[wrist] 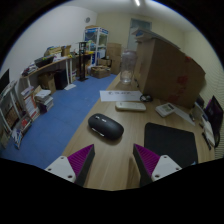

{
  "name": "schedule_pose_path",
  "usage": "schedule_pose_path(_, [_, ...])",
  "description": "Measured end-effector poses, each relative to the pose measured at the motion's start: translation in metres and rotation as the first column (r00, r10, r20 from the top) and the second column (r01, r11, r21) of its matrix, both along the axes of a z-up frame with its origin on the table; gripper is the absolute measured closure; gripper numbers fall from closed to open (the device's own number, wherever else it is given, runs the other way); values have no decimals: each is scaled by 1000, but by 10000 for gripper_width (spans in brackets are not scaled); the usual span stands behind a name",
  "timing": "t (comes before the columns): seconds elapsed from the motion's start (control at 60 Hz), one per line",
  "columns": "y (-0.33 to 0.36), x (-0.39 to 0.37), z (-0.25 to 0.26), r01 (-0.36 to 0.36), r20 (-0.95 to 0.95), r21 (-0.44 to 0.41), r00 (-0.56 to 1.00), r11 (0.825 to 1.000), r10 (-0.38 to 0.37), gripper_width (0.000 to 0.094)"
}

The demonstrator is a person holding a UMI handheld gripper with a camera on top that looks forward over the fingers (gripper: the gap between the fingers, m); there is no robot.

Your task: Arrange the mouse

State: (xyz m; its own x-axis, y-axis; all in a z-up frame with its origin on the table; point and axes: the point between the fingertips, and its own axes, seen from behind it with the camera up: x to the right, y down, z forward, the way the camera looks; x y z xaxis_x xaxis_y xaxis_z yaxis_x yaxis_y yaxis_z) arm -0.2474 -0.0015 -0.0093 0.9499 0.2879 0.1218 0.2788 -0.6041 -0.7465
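A black computer mouse (pixel 106 127) lies on the light wooden desk (pixel 118 160), just ahead of my fingers and a little left of the gap between them. A black mouse mat (pixel 172 144) lies on the desk to the right, beside the right finger. My gripper (pixel 113 158) is open and empty above the desk; its purple pads (pixel 80 159) stand wide apart with bare desk between them. The mouse is off the mat.
A white keyboard (pixel 130 105) lies beyond the mouse. A clear bottle (pixel 127 76) stands at the desk's far end. A laptop (pixel 211 115) and papers (pixel 165 109) lie at the right. A large cardboard box (pixel 165 65) stands behind. Shelves (pixel 40 80) line the left, over blue floor (pixel 55 125).
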Motion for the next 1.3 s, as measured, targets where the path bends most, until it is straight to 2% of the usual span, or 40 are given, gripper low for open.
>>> schedule_pose_path(0.017, [4, 1, -3, -7, -2, -3, 1000, 1000, 7, 94])
schedule_pose_path(0.05, [14, -5, -2, -29, -35, 14, 999, 999, 29, 133])
schedule_pose_path(0.167, [40, -18, -6, -82, -94, 19, 992, 996, 84, 150])
schedule_pose_path(0.383, [78, -34, -5, -89, -134, 38, 987, 995, 94, 151])
schedule_pose_path(0.5, [92, -34, -5, -41, -135, 59, 990, 997, 49, 218])
schedule_pose_path(0.533, [96, -33, -4, -15, -135, 68, 991, 998, 24, 340])
schedule_pose_path(0.583, [99, -31, -5, 26, -140, 63, 990, 998, -17, 396])
schedule_pose_path(0.767, [93, -28, -7, 105, -116, 6, 988, 994, -103, 504])
schedule_pose_path(0.867, [89, -31, -6, 107, -128, -11, 986, 994, -107, 584])
schedule_pose_path(0.95, [70, -43, 6, 69, -193, -49, 978, 996, -77, 590])
schedule_pose_path(1.033, [58, -33, 58, 57, -188, 47, 981, 997, -47, 590])
schedule_pose_path(1.117, [61, -4, 125, 73, -227, 155, 973, 985, -36, 589])
schedule_pose_path(1.217, [67, 70, 175, 156, -208, 260, 973, 953, -103, 589])
schedule_pose_path(1.25, [65, 97, 177, 180, -181, 275, 974, 944, -133, 590])
schedule_pose_path(1.3, [64, 133, 164, 209, -154, 262, 973, 942, -173, 591])
